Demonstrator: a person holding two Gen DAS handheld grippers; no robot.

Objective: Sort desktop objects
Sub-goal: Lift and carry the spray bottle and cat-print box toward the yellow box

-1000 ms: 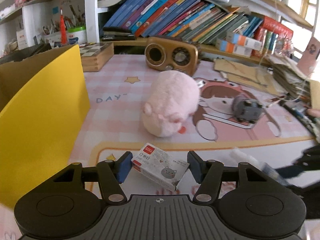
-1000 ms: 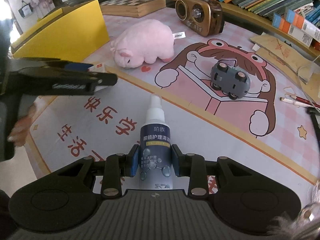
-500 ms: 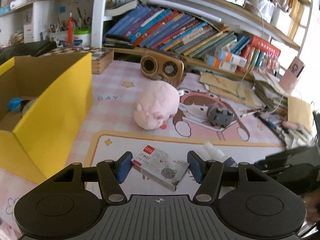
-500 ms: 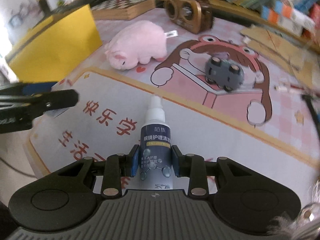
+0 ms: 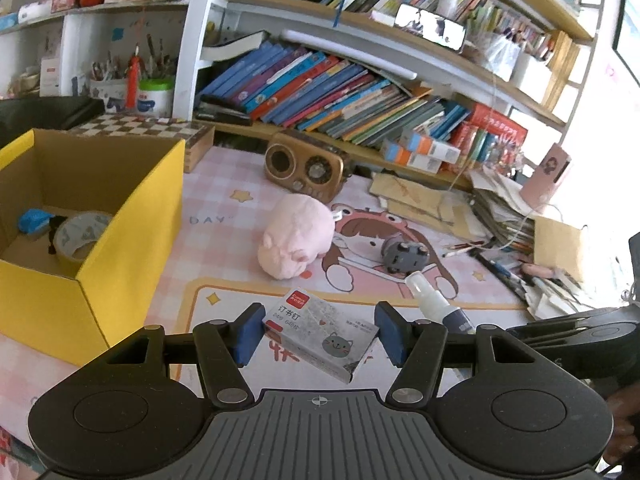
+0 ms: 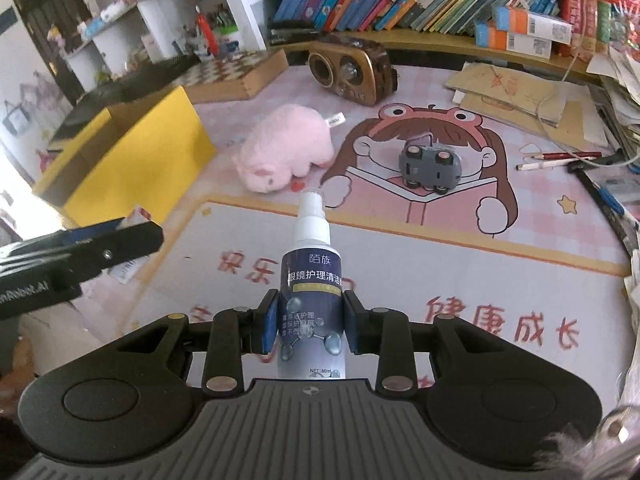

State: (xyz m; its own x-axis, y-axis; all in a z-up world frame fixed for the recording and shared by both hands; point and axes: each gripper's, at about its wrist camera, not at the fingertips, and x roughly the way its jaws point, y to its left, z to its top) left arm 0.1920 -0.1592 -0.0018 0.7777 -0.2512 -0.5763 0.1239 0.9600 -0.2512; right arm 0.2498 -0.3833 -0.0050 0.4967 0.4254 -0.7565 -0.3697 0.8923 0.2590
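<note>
My left gripper [image 5: 318, 330] is shut on a small grey staple box [image 5: 320, 332] with a cat drawing, held above the desk mat. To its left stands an open yellow cardboard box [image 5: 132, 240] with a tape roll [image 5: 80, 236] and a blue item inside. My right gripper [image 6: 310, 322] is shut on a spray bottle [image 6: 312, 280] with a dark blue label and white nozzle, lifted off the mat. That bottle [image 5: 434, 304] also shows at the right in the left wrist view. On the mat lie a pink plush pig [image 5: 296, 236] and a grey toy car [image 5: 402, 256].
A brown retro radio [image 5: 306, 166] and a chessboard box [image 5: 160, 130] stand behind the mat. Book rows fill the shelves. Papers, cardboard and pencils [image 6: 560, 156] pile at the right. In the right wrist view the left gripper [image 6: 80, 256] reaches in beside the yellow box [image 6: 132, 160].
Both grippers have risen from the mat with their objects. The left wrist view has lifted, so the yellow box's inside now shows. The spray bottle is off the mat.
</note>
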